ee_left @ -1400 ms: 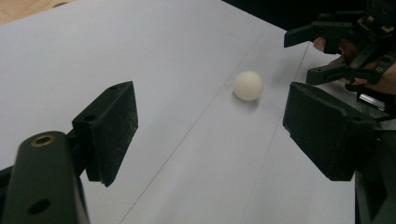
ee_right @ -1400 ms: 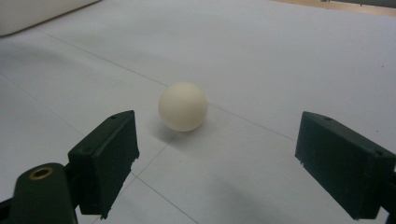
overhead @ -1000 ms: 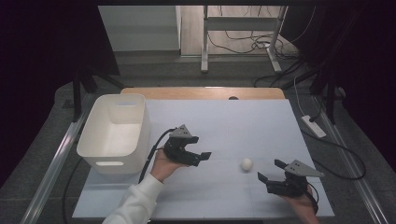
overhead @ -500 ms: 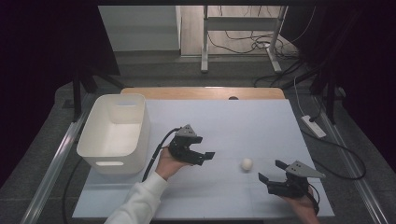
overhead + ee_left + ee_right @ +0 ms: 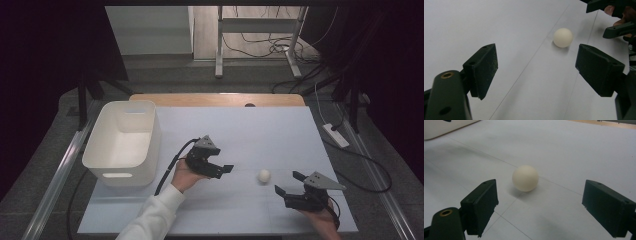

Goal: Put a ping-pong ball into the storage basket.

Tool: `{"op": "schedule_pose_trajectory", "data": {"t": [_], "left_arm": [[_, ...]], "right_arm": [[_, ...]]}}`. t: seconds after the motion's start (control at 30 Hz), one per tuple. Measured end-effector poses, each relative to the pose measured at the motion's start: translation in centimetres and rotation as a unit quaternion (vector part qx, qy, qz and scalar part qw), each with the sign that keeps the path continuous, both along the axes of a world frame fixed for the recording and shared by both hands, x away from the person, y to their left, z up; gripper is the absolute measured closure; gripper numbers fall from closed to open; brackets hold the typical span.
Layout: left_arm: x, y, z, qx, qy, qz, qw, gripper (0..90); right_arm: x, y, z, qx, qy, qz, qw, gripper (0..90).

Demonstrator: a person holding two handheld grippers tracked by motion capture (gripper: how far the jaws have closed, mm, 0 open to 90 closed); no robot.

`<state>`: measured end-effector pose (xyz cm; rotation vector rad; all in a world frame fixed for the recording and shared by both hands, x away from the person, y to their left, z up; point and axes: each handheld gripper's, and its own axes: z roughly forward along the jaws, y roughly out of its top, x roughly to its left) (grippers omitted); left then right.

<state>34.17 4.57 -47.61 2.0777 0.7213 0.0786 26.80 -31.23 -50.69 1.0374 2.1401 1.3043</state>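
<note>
High view: the white ball (image 5: pixel 264 175) lies untouched on the table (image 5: pixel 260 125), well right of the bin (image 5: pixel 125 140), between the left gripper (image 5: pixel 222 170) and right gripper (image 5: pixel 289 184); pickup seems still ahead.

Left gripper view: jaws released, the ball (image 5: pixel 563 37) ahead of them.

Right gripper view: jaws spread, empty. The ball (image 5: pixel 525 178) is round, so it has no long axis or heading.
</note>
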Motion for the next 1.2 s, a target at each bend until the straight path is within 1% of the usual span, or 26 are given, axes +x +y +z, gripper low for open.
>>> {"op": "schedule_pose_trajectory", "data": {"t": [0.13, 0.23, 0.33, 0.53, 0.57, 0.6, 0.7, 0.73, 0.77, 0.83, 0.87, 0.9, 1.0, 1.03, 1.2], "left_arm": [[0.0, -0.2, -0.1, 0.001, -0.001, -0.003, 1.0000, 19.2], [0.2, -0.6, -0.5, 0.006, 0.001, -0.006, 1.0000, 19.1], [0.3, -0.9, -0.7, 0.003, 0.004, -0.006, 1.0000, 19.1], [0.6, -1.7, -1.1, 0.003, -0.001, -0.020, 0.9998, 19.1], [0.5, -1.8, -1.2, -0.001, 0.001, -0.021, 0.9998, 19.1], [0.6, -2.1, -1.3, 0.002, 0.000, -0.027, 0.9996, 19.1], [0.5, -2.6, -1.5, 0.000, -0.001, -0.030, 0.9995, 19.1], [0.4, -2.7, -1.6, 0.003, -0.001, -0.033, 0.9995, 19.1], [0.4, -2.9, -1.6, 0.001, 0.001, -0.033, 0.9995, 19.1], [0.4, -3.1, -1.7, 0.007, 0.000, -0.037, 0.9993, 19.0], [0.4, -3.3, -1.7, 0.004, 0.002, -0.037, 0.9993, 19.0], [0.4, -3.4, -1.7, 0.007, 0.002, -0.039, 0.9992, 19.0], [0.4, -3.9, -1.8, 0.006, 0.003, -0.044, 0.9990, 19.0], [0.4, -4.0, -1.8, 0.010, 0.003, -0.046, 0.9989, 19.0], [0.4, -4.5, -2.0, 0.009, 0.005, -0.050, 0.9987, 19.0]], "right_arm": [[0.0, 0.0, 0.0, 0.001, 0.000, 0.000, 1.0000, 12.8], [0.1, 0.1, 0.0, -0.001, 0.000, 0.001, 1.0000, 12.8], [0.2, 0.1, 0.0, -0.002, -0.001, 0.001, 1.0000, 12.8], [0.2, 0.0, 0.0, 0.002, 0.000, 0.001, 1.0000, 12.8], [0.2, 0.0, 0.0, 0.002, 0.000, 0.001, 1.0000, 12.8], [0.3, 0.0, 0.0, 0.002, 0.000, 0.001, 1.0000, 12.8], [0.3, 0.0, 0.0, 0.002, 0.000, 0.001, 1.0000, 12.8], [0.3, 0.0, 0.1, 0.002, -0.001, 0.001, 1.0000, 12.8], [0.2, 0.0, 0.1, 0.003, -0.001, 0.000, 1.0000, 12.8], [0.2, 0.0, 0.1, 0.003, -0.001, 0.000, 1.0000, 12.7], [0.2, 0.0, 0.1, 0.003, -0.001, 0.000, 1.0000, 12.8], [0.2, 0.0, 0.1, 0.004, -0.002, 0.000, 1.0000, 12.8], [0.2, 0.1, 0.2, 0.004, -0.003, 0.001, 1.0000, 12.8], [0.2, 0.1, 0.2, 0.004, -0.003, 0.001, 1.0000, 12.8], [0.2, 0.1, 0.3, 0.006, -0.005, -0.001, 1.0000, 12.8]]}}
